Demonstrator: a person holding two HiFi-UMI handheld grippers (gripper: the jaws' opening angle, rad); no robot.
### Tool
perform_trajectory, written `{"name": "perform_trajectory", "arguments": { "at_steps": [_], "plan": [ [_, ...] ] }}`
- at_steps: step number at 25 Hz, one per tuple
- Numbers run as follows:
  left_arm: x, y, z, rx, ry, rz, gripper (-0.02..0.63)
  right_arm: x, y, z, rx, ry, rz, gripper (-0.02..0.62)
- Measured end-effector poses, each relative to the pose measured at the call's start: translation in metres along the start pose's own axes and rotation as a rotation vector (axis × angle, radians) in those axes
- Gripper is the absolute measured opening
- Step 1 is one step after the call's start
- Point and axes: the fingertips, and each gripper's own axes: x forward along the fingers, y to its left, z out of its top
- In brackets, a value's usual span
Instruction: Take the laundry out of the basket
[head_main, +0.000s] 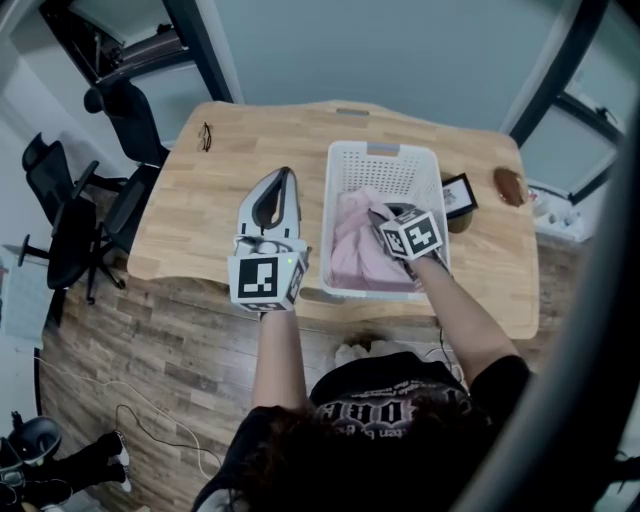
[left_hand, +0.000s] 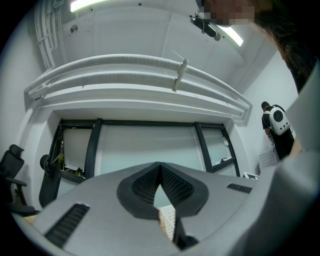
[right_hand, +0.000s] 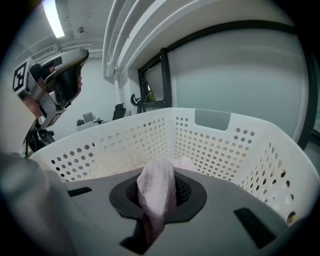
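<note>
A white perforated laundry basket (head_main: 382, 152) stands on the wooden table, with pink laundry (head_main: 350, 250) bunched inside it. My right gripper (head_main: 380, 216) reaches down into the basket and is shut on a fold of the pink cloth (right_hand: 156, 192), which sticks up between its pads inside the basket walls (right_hand: 220, 145). My left gripper (head_main: 284, 178) hovers over the table just left of the basket, pointing away from me. Its jaws meet at the tips (left_hand: 160, 168) with nothing between them. It also shows in the right gripper view as the left gripper (right_hand: 56, 82), raised beside the basket.
The wooden table (head_main: 200, 210) also carries a small black framed item (head_main: 458, 196) and a brown object (head_main: 510, 185) right of the basket, and a pair of glasses (head_main: 205, 136) at the far left. Black office chairs (head_main: 80, 215) stand left of the table.
</note>
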Motion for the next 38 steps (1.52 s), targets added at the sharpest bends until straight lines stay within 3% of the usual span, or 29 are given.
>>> {"name": "perform_trajectory", "arguments": {
  "at_steps": [7, 17, 29, 38],
  "plan": [
    [0.002, 0.004, 0.0, 0.003, 0.004, 0.004, -0.003, -0.019, -0.008, 0.033, 0.048, -0.124, 0.008, 0.049],
    [0.0, 0.012, -0.002, 0.012, 0.012, 0.012, -0.003, -0.042, -0.016, 0.082, 0.012, -0.248, -0.068, 0.049],
    [0.001, 0.026, 0.006, 0.025, 0.011, 0.026, -0.003, -0.065, -0.011, 0.126, -0.012, -0.363, -0.107, 0.049],
    [-0.002, 0.041, 0.013, 0.041, 0.011, 0.051, -0.003, -0.098, 0.002, 0.188, -0.044, -0.494, -0.11, 0.049]
  ]
}}
